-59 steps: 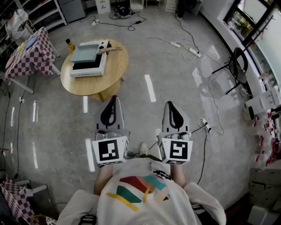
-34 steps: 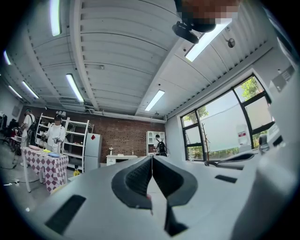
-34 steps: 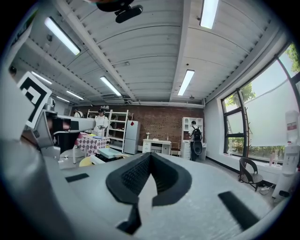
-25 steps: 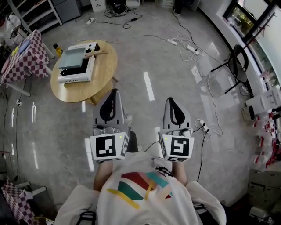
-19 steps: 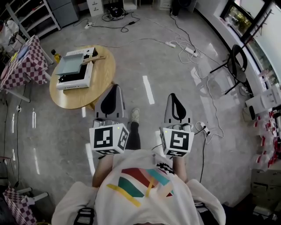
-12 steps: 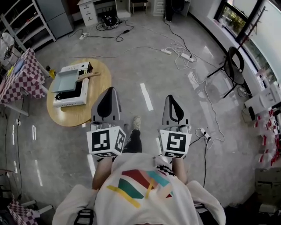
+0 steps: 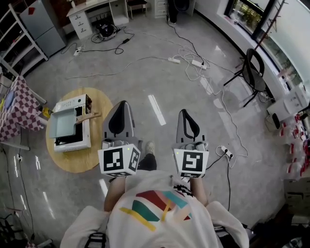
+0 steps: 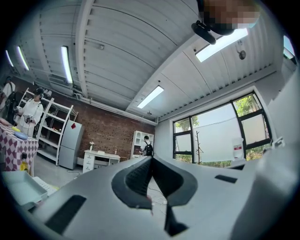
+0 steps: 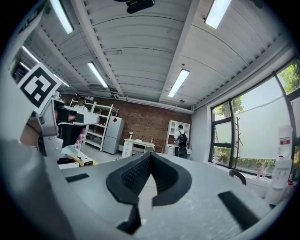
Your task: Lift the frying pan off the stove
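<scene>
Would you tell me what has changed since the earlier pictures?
The person has walked forward: the round table with the stove and frying pan has slid from the head view's upper left to beside the left gripper. Nothing was gripped or released. It and the right gripper stay shut and empty; the frying pan stays on the stove.

1. I see a polished grey floor [image 7: 160, 77] crossed by loose cables [image 7: 193, 55].
2. A round wooden table [image 7: 80, 162] stands at the left, near a checked-cloth table [image 7: 18, 112].
3. A fridge [image 7: 42, 22] and a white desk [image 7: 91, 13] line the brick wall [image 8: 107, 136].
4. Tall windows [image 8: 218, 136] and ceiling strip lights [image 9: 180, 83] light the room.
</scene>
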`<state>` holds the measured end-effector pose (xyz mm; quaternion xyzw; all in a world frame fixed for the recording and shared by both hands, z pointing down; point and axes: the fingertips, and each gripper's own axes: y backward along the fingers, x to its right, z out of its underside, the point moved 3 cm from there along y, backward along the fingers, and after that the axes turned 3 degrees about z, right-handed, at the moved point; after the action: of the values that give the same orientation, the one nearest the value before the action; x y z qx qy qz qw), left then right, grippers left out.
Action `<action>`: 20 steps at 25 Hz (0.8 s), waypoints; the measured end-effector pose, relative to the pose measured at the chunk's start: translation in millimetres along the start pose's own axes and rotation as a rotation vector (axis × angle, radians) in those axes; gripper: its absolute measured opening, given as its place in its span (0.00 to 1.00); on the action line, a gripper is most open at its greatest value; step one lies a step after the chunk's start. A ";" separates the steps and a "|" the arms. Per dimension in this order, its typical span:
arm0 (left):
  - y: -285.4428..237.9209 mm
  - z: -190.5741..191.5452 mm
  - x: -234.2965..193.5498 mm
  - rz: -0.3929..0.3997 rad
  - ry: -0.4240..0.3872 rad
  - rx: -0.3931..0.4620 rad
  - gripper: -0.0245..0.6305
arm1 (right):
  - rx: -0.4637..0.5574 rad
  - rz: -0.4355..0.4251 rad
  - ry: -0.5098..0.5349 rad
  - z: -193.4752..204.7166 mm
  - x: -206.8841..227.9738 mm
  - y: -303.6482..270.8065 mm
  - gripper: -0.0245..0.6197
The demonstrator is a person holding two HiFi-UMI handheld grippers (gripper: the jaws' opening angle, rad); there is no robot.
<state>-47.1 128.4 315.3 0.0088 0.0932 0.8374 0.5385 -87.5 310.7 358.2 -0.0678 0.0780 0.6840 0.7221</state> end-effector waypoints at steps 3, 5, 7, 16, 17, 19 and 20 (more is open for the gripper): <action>-44.1 -2.1 -19.3 0.000 0.018 0.012 0.04 | 0.019 -0.005 -0.003 -12.0 4.4 -43.6 0.03; -73.0 -6.5 -32.1 -0.007 0.010 0.014 0.04 | 0.032 -0.039 -0.037 -19.3 5.3 -75.0 0.03; -101.4 -11.4 -45.3 -0.011 0.004 0.024 0.04 | 0.056 -0.086 -0.082 -27.1 4.6 -107.8 0.03; -186.6 -0.7 -111.6 -0.051 -0.004 0.071 0.04 | 0.101 -0.147 -0.049 -33.7 -29.2 -214.4 0.03; -192.4 1.4 -115.2 -0.054 -0.005 0.069 0.04 | 0.096 -0.153 -0.051 -33.2 -31.5 -221.5 0.03; -200.4 4.4 -121.2 -0.060 0.001 0.064 0.04 | 0.090 -0.164 -0.040 -33.7 -35.5 -232.0 0.03; -203.4 6.1 -124.0 -0.061 0.006 0.066 0.04 | 0.088 -0.169 -0.038 -34.4 -37.4 -236.0 0.03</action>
<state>188.8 99.1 298.2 0.0213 0.1225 0.8170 0.5631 145.5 254.2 330.1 -0.0296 0.0884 0.6176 0.7810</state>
